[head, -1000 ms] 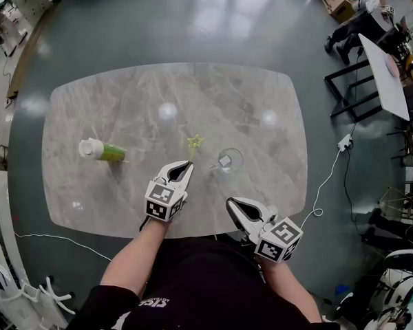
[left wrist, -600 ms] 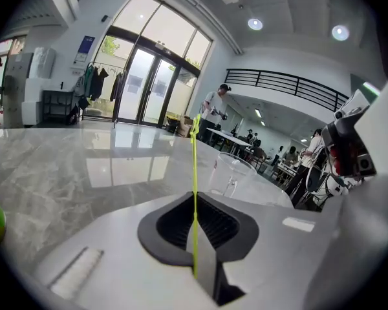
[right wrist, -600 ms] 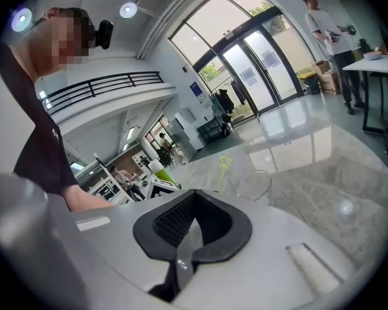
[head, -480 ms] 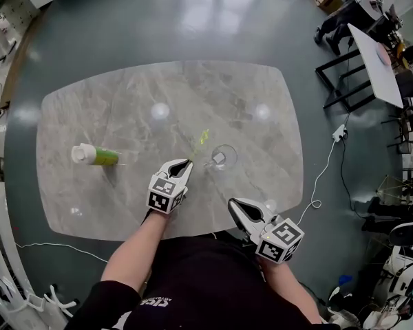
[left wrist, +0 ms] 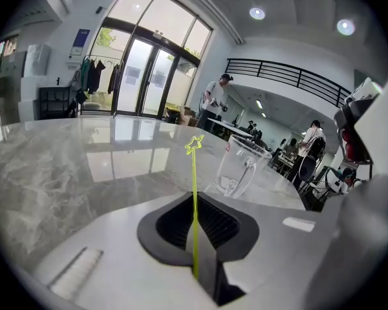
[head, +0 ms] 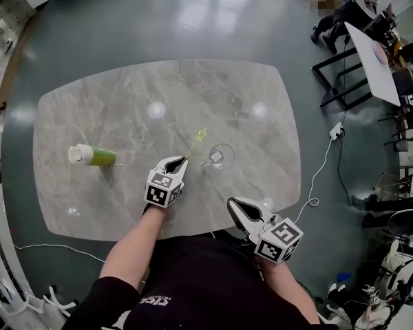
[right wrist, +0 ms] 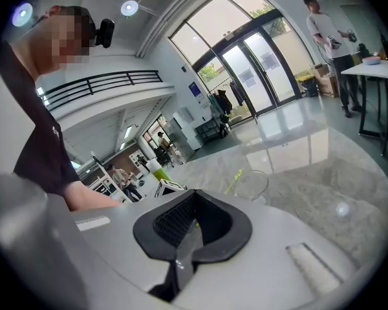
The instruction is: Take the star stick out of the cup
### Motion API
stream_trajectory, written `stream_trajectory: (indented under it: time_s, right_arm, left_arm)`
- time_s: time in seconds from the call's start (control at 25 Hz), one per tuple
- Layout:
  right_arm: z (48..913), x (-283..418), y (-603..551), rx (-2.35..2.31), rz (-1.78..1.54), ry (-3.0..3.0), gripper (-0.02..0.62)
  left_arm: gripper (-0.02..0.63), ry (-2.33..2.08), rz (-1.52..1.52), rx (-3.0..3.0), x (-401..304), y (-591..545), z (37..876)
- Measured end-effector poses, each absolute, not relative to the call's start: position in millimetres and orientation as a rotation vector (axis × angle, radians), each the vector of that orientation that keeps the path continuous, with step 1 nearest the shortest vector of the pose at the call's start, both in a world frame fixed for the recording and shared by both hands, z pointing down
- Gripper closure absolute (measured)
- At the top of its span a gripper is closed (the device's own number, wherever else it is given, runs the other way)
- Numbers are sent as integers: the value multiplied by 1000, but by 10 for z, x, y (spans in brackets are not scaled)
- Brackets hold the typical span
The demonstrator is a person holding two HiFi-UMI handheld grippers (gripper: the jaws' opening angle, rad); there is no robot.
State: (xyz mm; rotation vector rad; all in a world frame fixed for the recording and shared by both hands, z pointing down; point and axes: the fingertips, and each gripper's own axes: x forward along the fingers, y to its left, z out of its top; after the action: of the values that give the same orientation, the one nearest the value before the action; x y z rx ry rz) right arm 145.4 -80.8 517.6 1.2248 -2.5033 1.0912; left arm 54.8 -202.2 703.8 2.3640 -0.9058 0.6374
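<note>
Pinched in the left tool (left wrist: 197, 237), whose jaws have just been easing apart, the thin yellow-green star-topped stick (left wrist: 194, 173) is seen upright. Only the head view shows it outside the clear glass cup (head: 219, 157), just beside it over the grey marble table (head: 124, 115). The right tool (right wrist: 189, 228) is shown closed on nothing.

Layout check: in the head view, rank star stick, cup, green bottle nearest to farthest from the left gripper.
1. star stick, held in the left gripper, whose jaws have just been opening.
2. cup, right side.
3. green bottle, far left.
</note>
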Motion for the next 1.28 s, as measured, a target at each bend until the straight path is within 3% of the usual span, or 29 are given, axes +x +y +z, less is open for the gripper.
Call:
stream_trajectory:
  time_s: [0.44, 0.72, 1.28]
  right_arm:
    - [5201, 1500, -753, 1279, 1097, -2495, 583]
    - [5106, 1491, -744, 1313, 1064, -2509, 583]
    - [4947, 1030, -851, 1098, 937, -2619, 583]
  left_arm:
    - [580, -907, 697, 2384, 473, -2061, 7070]
    - [514, -897, 661, 2441, 470, -2035, 6835]
    - [512, -1003, 264, 2659, 176, -1660, 5201]
